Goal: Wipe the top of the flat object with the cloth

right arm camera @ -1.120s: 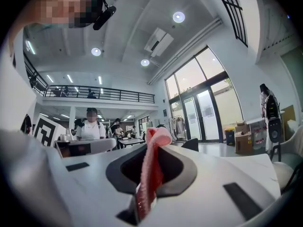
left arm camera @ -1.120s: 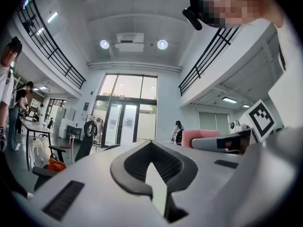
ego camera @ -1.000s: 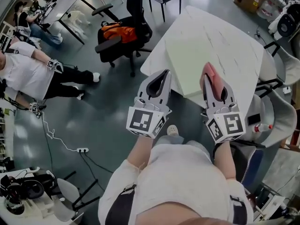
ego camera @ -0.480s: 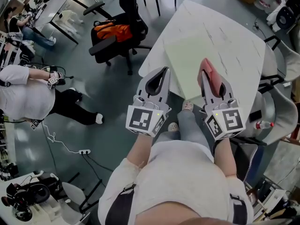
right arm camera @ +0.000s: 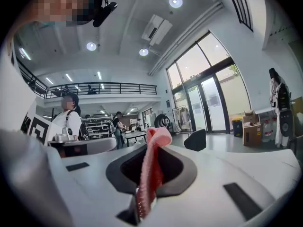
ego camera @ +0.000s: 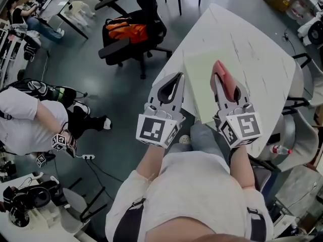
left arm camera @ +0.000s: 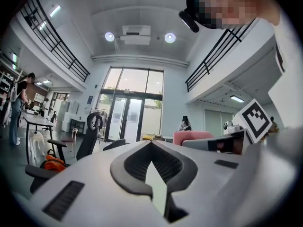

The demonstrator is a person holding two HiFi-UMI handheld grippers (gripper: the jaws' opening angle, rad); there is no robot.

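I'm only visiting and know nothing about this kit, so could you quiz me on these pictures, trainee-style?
1. True or false: the left gripper holds the pink cloth.
2. What colour is the flat sheet on the white table? A red, B pale green, C black.
3. Fill in: the bag on the office chair is ____.
Key: 1 false, the right gripper has its jaws shut on it; 2 B; 3 orange.

Black office chair (ego camera: pixel 151 37) with orange bag (ego camera: pixel 126 31) — 1 person (ego camera: pixel 22 122) at left.
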